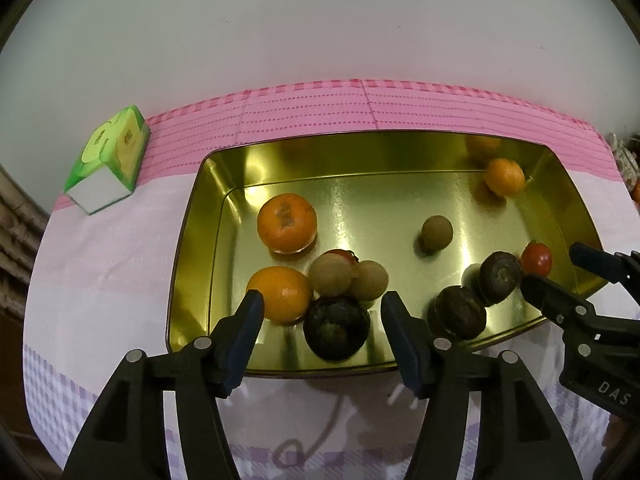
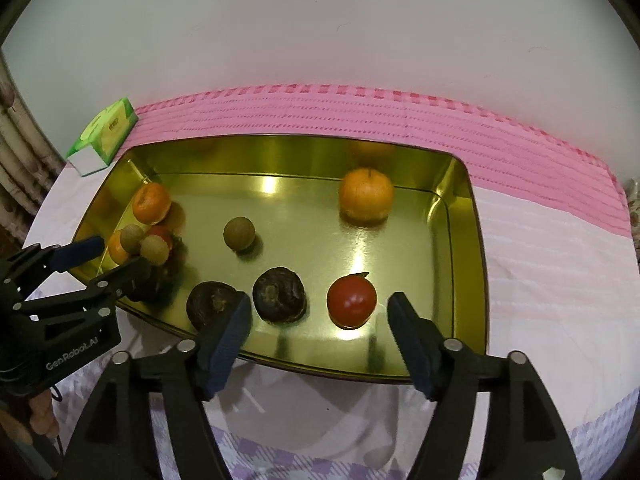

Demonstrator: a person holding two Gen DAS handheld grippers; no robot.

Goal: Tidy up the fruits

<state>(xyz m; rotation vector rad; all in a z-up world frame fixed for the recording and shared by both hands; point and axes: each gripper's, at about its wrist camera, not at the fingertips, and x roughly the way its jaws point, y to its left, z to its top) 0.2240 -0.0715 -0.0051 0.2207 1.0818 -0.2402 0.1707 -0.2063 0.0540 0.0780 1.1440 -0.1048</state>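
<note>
A gold tray [image 1: 208, 200] [image 2: 464, 240] holds tangerines [image 1: 287, 222], round tan fruits [image 1: 437, 233], dark brown fruits and red tomatoes. In the left wrist view my left gripper [image 1: 323, 308] stands open at the tray's near edge. A dark fruit [image 1: 336, 328] lies between its fingers, clear of both pads, beside a tangerine [image 1: 280, 294]. In the right wrist view my right gripper [image 2: 318, 304] is open above the near rim. A dark fruit [image 2: 280, 296] and a red tomato [image 2: 352, 300] lie between its fingers, untouched. Another dark fruit [image 2: 211, 304] sits by the left finger.
A green tissue box [image 1: 108, 160] [image 2: 104, 136] stands on the pink-checked cloth [image 1: 360, 104] left of the tray. A white wall rises behind the table. An orange [image 2: 366, 196] sits at the tray's far right. A hand [image 2: 40, 416] holds the left gripper [image 2: 122, 254].
</note>
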